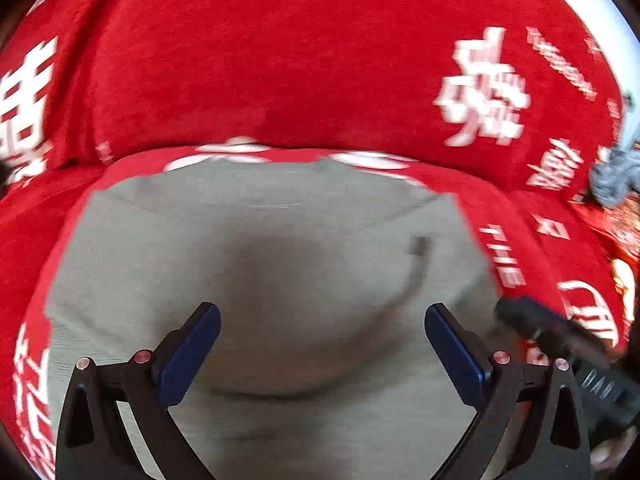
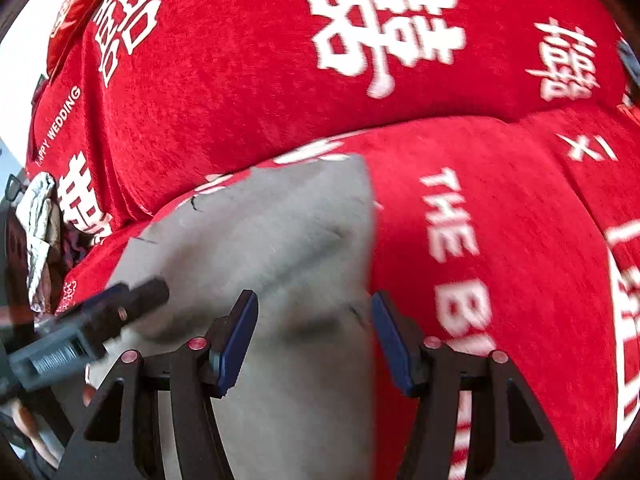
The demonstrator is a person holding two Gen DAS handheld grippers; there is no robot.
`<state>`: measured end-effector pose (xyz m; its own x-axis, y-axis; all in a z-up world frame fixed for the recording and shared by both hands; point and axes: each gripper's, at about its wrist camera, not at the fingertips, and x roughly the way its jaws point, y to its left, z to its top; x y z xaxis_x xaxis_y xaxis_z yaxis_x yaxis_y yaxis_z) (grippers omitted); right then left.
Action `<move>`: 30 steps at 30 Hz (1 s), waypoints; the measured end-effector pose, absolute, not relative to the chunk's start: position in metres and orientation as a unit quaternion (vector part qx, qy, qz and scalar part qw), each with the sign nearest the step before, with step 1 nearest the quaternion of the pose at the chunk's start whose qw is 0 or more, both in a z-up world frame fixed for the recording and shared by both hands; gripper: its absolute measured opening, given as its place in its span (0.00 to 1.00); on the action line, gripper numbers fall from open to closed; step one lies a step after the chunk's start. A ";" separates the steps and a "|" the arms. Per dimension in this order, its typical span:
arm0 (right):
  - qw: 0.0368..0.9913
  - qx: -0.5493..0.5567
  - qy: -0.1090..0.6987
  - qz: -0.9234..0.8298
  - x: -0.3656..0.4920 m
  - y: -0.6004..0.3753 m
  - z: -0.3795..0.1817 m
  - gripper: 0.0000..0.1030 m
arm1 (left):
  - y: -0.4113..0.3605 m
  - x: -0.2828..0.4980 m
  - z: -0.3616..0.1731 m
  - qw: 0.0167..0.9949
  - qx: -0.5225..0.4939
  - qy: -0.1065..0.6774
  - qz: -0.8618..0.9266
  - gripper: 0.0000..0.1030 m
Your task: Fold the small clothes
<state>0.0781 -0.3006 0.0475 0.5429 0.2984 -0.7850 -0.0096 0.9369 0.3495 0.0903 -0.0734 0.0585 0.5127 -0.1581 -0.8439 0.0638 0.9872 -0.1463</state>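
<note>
A small grey garment (image 1: 280,264) lies flat on a red cover with white lettering. In the left wrist view my left gripper (image 1: 322,344) is open just above the garment's near part, holding nothing. In the right wrist view the same garment (image 2: 288,240) shows with its right edge running between the jaws. My right gripper (image 2: 314,332) is open over that edge and empty. The right gripper's body (image 1: 560,344) shows at the lower right of the left wrist view. The left gripper's body (image 2: 92,320) shows at the lower left of the right wrist view.
The red cover (image 1: 280,60) with white characters spreads over the whole surface, bulging up behind the garment. A bundle of grey cloth (image 1: 612,180) lies at the right edge. Patterned cloth (image 2: 40,216) lies at the far left of the right wrist view.
</note>
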 end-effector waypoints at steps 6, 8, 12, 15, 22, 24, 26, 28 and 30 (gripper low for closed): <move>0.849 -0.018 0.526 0.057 0.145 -0.238 0.041 0.61 | -0.041 0.091 0.026 0.847 -0.060 0.527 -0.022 0.99; 0.830 -0.118 0.543 0.041 0.140 -0.224 0.035 0.61 | -0.037 0.081 0.026 0.851 -0.051 0.522 -0.026 0.99; 0.820 -0.173 0.546 0.017 0.101 -0.244 0.039 0.61 | -0.038 0.065 0.028 0.852 -0.037 0.520 -0.051 0.99; 0.824 -0.154 0.545 0.005 0.070 -0.269 0.048 0.61 | -0.041 0.060 0.030 0.852 -0.044 0.516 -0.075 0.99; 0.872 -0.048 0.486 0.027 0.092 -0.252 0.090 0.61 | -0.048 0.066 0.032 0.856 -0.053 0.509 -0.064 0.99; 0.876 -0.034 0.478 0.045 0.107 -0.229 0.092 0.61 | -0.054 0.067 0.025 0.851 -0.034 0.519 -0.064 0.99; 0.869 -0.030 0.487 0.078 0.121 -0.207 0.085 0.61 | -0.062 0.063 0.020 0.853 -0.002 0.519 -0.059 0.99; 0.853 -0.054 0.513 0.079 0.130 -0.193 0.067 0.61 | -0.061 0.058 0.021 0.854 0.000 0.517 -0.062 0.99; 0.839 -0.076 0.536 0.062 0.125 -0.194 0.048 0.61 | -0.056 0.054 0.021 0.851 -0.015 0.521 -0.071 0.99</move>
